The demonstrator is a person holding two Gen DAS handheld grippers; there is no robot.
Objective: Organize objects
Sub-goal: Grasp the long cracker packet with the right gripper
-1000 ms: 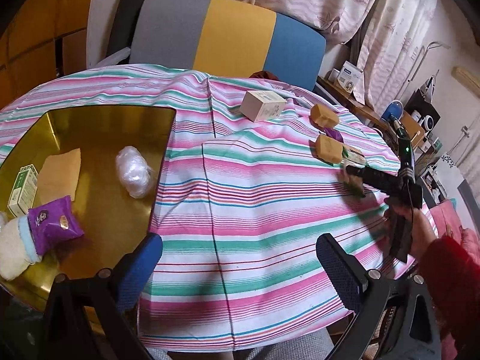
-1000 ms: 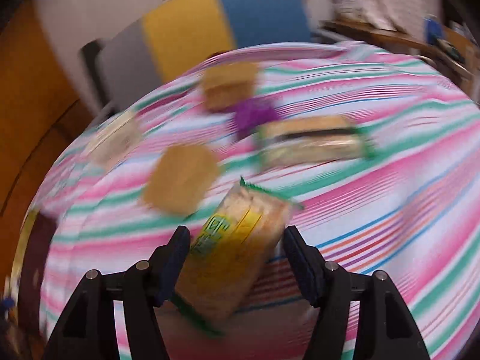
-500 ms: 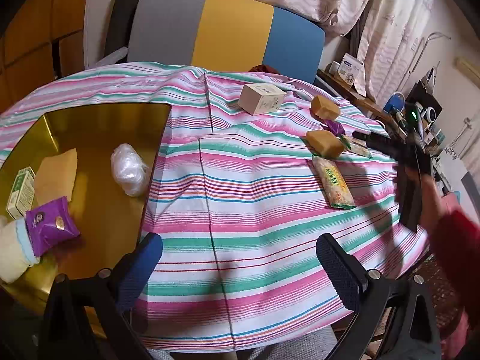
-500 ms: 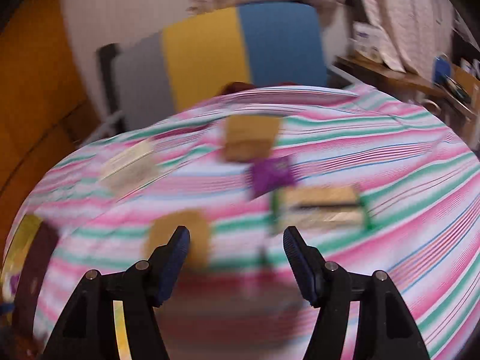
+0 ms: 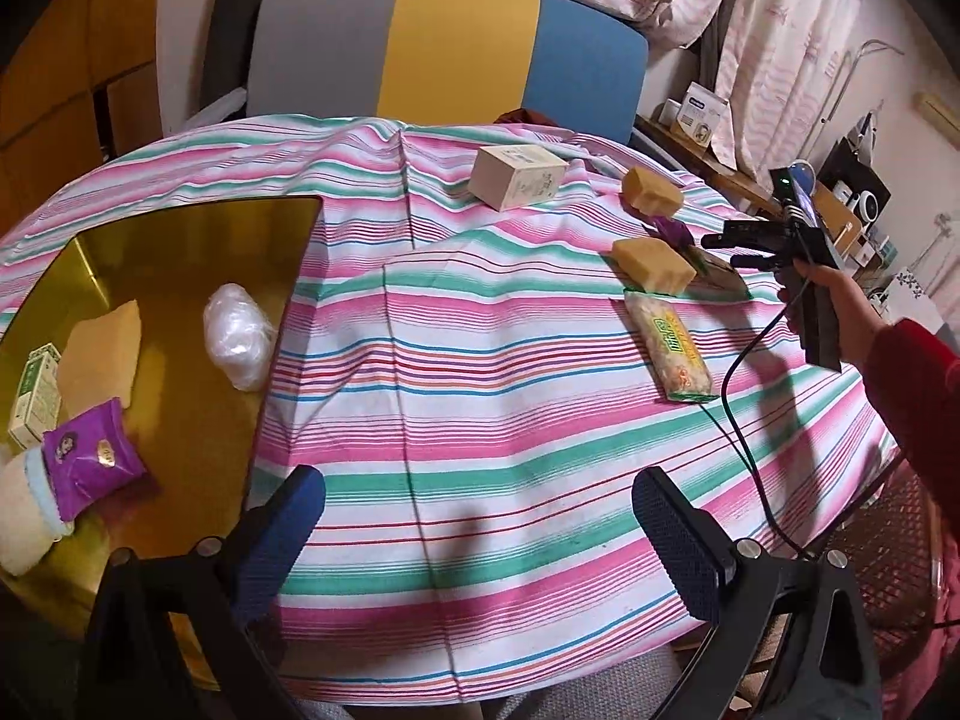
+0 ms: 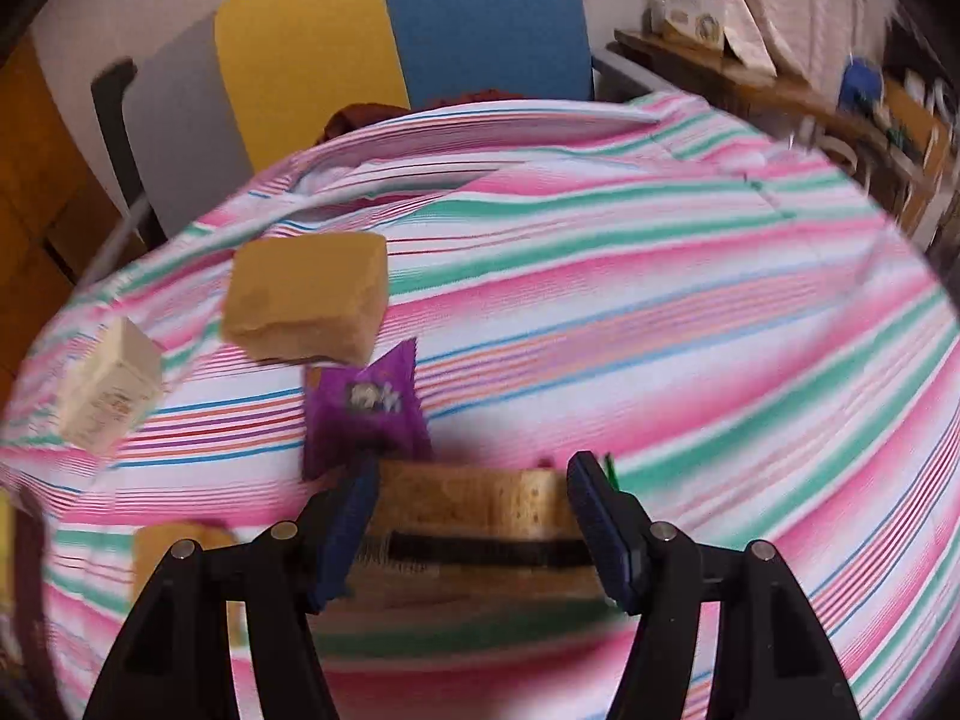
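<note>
Over the striped cloth [image 5: 480, 396] that covers the counter, the left claw [image 5: 480, 516] hangs with its blue pads spread wide and nothing between them. Left of the cloth lies the gold tray [image 5: 180, 252], and every place below is told from that tray. Inside it rest a clear plastic bundle [image 5: 237, 333], a tan sponge [image 5: 99, 354], a small green-and-white box [image 5: 33, 393], a purple snack packet [image 5: 93, 456] and a pale fuzzy item [image 5: 24, 516] at its near edge. To the right of the tray, across the cloth, a long yellow-green cracker pack [image 5: 669, 345] lies flat. Beyond that pack sits another tan sponge [image 5: 654, 264], with a second purple packet [image 6: 363, 402] and a dark-banded wrapped pack [image 6: 474, 522] just beside it. Farther from the tray stand a cream carton [image 5: 517, 175] and a third tan sponge [image 5: 651, 191].

At the side of the cloth farthest from the tray, the right claw [image 6: 471, 531] is low over the dark-banded pack, its pads spread on either side of the pack's width; the blurred wrist view does not show whether they touch it. The purple packet lies just ahead of the left pad. A hand in a red sleeve [image 5: 840, 306] grips that tool. Behind the counter stands a grey, yellow and blue chair back [image 5: 456, 42].
</note>
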